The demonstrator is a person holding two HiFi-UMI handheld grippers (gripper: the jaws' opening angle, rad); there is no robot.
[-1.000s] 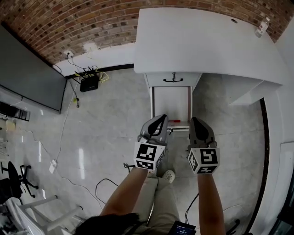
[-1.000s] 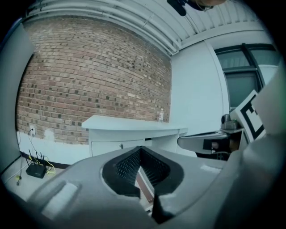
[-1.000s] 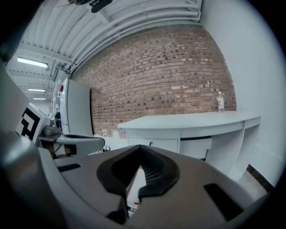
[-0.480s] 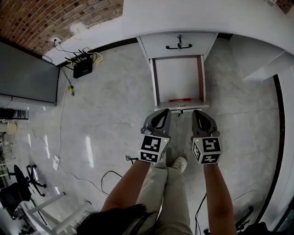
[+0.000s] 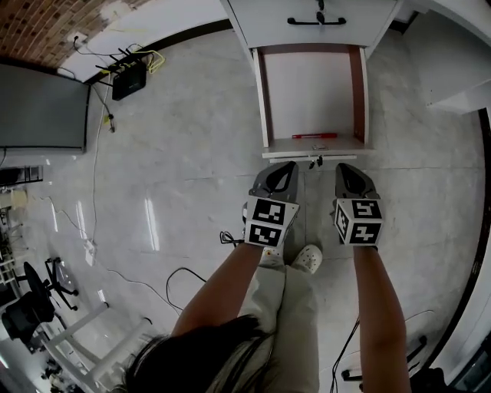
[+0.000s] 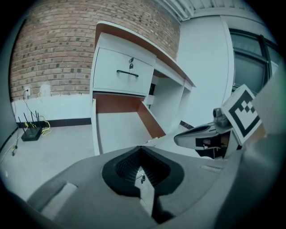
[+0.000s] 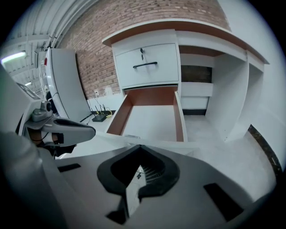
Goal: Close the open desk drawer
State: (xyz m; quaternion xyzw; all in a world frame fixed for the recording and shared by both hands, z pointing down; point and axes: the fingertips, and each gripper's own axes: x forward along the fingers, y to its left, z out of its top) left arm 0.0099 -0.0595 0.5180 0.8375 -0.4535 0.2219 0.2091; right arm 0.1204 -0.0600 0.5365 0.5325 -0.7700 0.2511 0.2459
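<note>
The open lower drawer (image 5: pixel 313 96) of the white desk juts toward me, with brown inner sides and a red pen (image 5: pixel 314 136) lying near its front panel (image 5: pixel 316 153). Its small lock key (image 5: pixel 314 162) hangs on that panel. My left gripper (image 5: pixel 285 166) and right gripper (image 5: pixel 346 167) hover side by side just short of the panel, both shut and holding nothing. In the left gripper view the drawer (image 6: pixel 118 127) lies ahead beyond the shut left gripper (image 6: pixel 142 150). The right gripper view shows the drawer (image 7: pixel 152 120) past the shut right gripper (image 7: pixel 140 148).
A closed upper drawer with a black handle (image 5: pixel 321 19) sits above the open one. A black router (image 5: pixel 128 79) with cables lies by the wall at left, beside a dark screen (image 5: pixel 38 107). Cables trail over the grey floor (image 5: pixel 176 199). A white panel (image 5: pixel 460 92) flanks the right.
The head view has dipped and closed in, so the drawer looks larger and higher. Both grippers stay shut and now sit just short of the front panel. The drawer is as open as before.
</note>
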